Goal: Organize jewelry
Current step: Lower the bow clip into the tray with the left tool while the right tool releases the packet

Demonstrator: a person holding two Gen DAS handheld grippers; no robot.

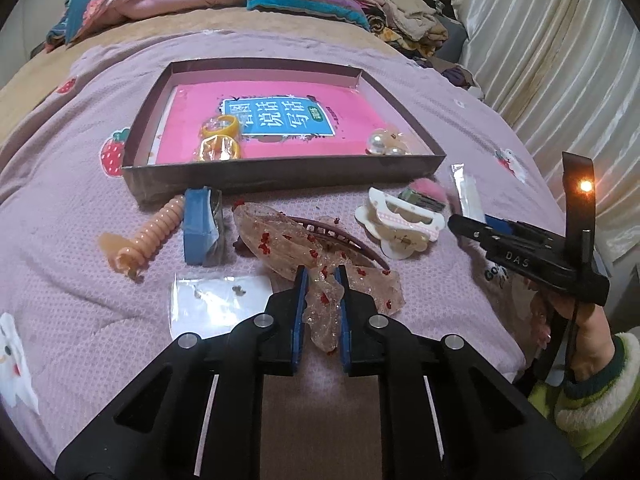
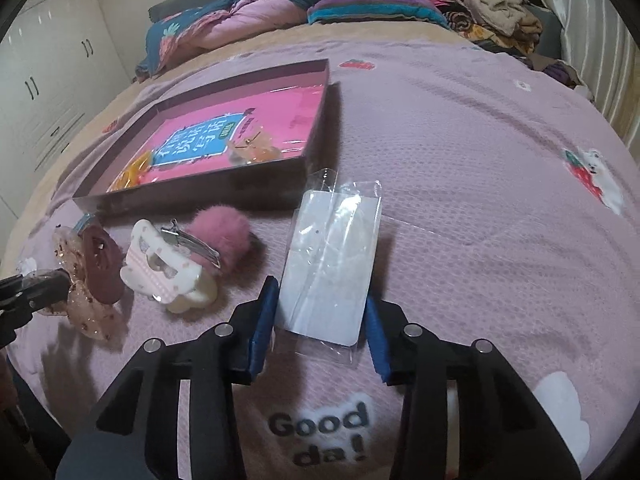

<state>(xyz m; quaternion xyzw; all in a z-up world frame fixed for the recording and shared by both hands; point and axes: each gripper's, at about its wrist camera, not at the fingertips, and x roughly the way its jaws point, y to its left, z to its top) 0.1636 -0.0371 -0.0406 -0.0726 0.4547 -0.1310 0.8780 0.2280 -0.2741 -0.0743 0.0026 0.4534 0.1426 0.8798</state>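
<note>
My left gripper point(image 1: 322, 280) is shut on a sheer pink bow with red specks point(image 1: 280, 232), which lies on the quilt attached to a dark red hair comb point(image 1: 344, 236). My right gripper point(image 2: 322, 312) is shut on a clear packet with a white card point(image 2: 332, 256), its blue pads pressing the packet's two long edges. The packet rests flat on the quilt. Beyond both stands the shallow dark box point(image 1: 280, 168), lined with a pink book. Inside it are yellow rings point(image 1: 220, 132) and pearl pieces point(image 1: 386, 144). A hand in a green sleeve point(image 1: 588, 364) holds the right gripper.
On the quilt in front of the box lie a peach spiral hair tie point(image 1: 148, 236), a blue case point(image 1: 198, 228), a white claw clip point(image 2: 168, 268), a pink pompom clip point(image 2: 220, 236) and a second clear earring packet point(image 1: 216, 300). Folded bedding and clothes line the far edge.
</note>
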